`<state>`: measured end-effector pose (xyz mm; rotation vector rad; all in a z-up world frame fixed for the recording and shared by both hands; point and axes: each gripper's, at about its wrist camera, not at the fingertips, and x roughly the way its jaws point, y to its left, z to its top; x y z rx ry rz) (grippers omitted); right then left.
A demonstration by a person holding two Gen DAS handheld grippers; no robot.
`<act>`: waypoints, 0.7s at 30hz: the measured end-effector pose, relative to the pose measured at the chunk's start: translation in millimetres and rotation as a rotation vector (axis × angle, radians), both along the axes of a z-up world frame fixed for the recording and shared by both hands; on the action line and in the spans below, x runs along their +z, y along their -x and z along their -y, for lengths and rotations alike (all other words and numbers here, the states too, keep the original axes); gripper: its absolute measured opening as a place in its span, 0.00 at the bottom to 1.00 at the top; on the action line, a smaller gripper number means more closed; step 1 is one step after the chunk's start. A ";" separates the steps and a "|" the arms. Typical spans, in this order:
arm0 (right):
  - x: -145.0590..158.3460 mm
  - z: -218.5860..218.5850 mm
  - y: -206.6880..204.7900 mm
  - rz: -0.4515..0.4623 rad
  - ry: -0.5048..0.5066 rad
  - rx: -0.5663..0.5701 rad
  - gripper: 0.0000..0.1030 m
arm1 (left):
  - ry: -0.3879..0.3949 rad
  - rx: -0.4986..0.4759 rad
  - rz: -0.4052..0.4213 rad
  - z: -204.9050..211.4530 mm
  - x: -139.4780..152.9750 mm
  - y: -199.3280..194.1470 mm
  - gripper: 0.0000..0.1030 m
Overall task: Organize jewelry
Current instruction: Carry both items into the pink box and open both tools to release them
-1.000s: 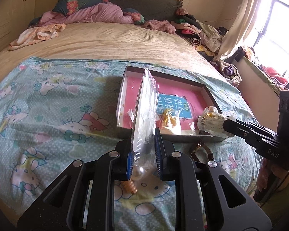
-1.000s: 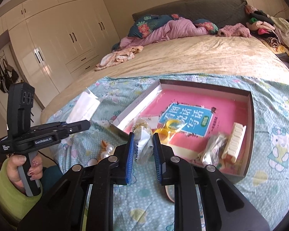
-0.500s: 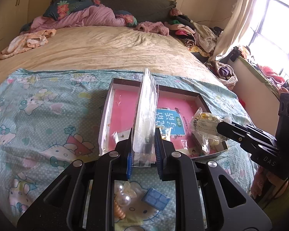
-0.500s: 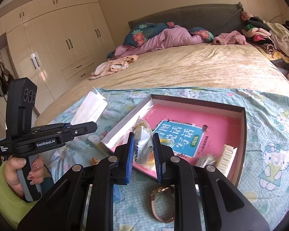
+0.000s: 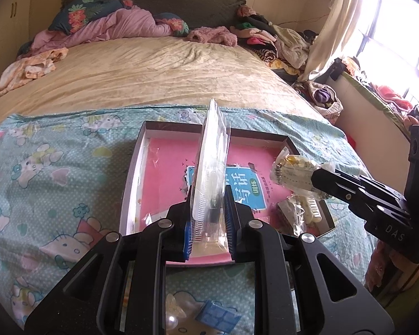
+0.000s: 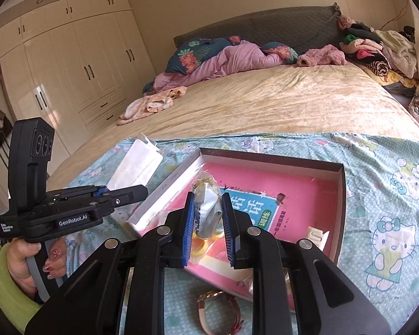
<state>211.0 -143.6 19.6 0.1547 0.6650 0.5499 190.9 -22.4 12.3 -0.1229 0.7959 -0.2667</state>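
My left gripper (image 5: 208,217) is shut on a flat clear plastic packet (image 5: 211,167), held upright above the near edge of a shallow box (image 5: 131,178) with a pink base. The packet also shows in the right wrist view (image 6: 137,164). My right gripper (image 6: 208,217) is shut on a small crumpled clear bag of jewelry (image 6: 206,209), held above the box (image 6: 340,201); the bag also shows in the left wrist view (image 5: 293,174). A white comb-like piece (image 6: 317,236) and a yellow ring (image 6: 201,245) lie in the box.
The box rests on a Hello Kitty sheet (image 5: 56,173) on a bed. A watch (image 6: 219,311) lies on the sheet near the box. A blue square piece (image 5: 218,314) and pearl-like beads (image 5: 171,318) lie under my left gripper. Clothes pile at the bed's far side (image 5: 268,39).
Both grippers have lifted and moved forward over the box, each keeping its hold. The box now sits closer under both grippers.
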 end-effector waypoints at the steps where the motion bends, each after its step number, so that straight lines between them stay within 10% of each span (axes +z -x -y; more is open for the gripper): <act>1: -1.0 0.8 -2.5 -0.005 -0.004 -0.004 0.18 | 0.004 -0.002 -0.007 1.5 -1.8 -2.3 0.11; 21: -45.9 7.3 -36.5 -0.094 0.018 -0.066 0.18 | -0.029 -0.044 -0.105 13.5 -54.8 -39.7 0.11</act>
